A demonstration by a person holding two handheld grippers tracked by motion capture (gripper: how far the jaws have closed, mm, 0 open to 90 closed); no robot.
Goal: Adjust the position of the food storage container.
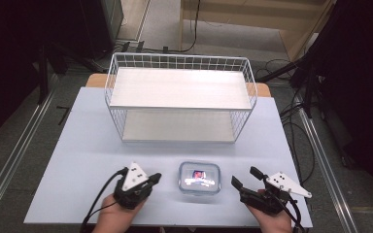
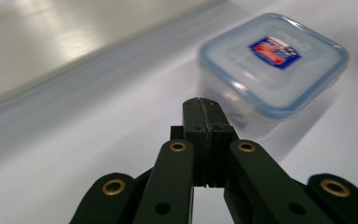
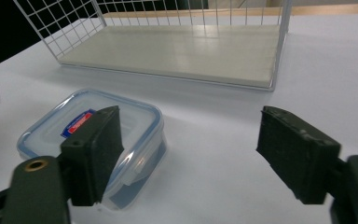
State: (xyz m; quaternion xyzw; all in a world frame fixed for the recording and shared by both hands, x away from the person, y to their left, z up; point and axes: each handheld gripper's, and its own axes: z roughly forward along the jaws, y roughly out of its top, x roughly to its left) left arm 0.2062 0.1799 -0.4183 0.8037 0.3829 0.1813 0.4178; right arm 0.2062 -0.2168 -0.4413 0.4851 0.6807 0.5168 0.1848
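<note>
Objects on the pale blue table [image 1: 77, 145] come to one wire shelf rack [image 1: 180, 97] with two white boards, one food container [image 1: 199, 177], and two handheld grippers. The container sits near the table's front edge, between the grippers and well in front of the rack.

In the high view the left gripper [image 1: 154, 178] lies just left of the container, its jaws clenched together on nothing; in the left gripper view the container [image 2: 272, 70] stands a little beyond the joined tips and to their right, apart from them. The right gripper [image 1: 245, 177] sits just right of the container with its jaws spread and released, nothing between the pads. In the right gripper view the container [image 3: 130, 121] lies behind the near jaw, outside the gap.

The container is square with rounded corners, clear-walled, with a translucent blue-rimmed lid bearing a red-and-blue label.
</note>
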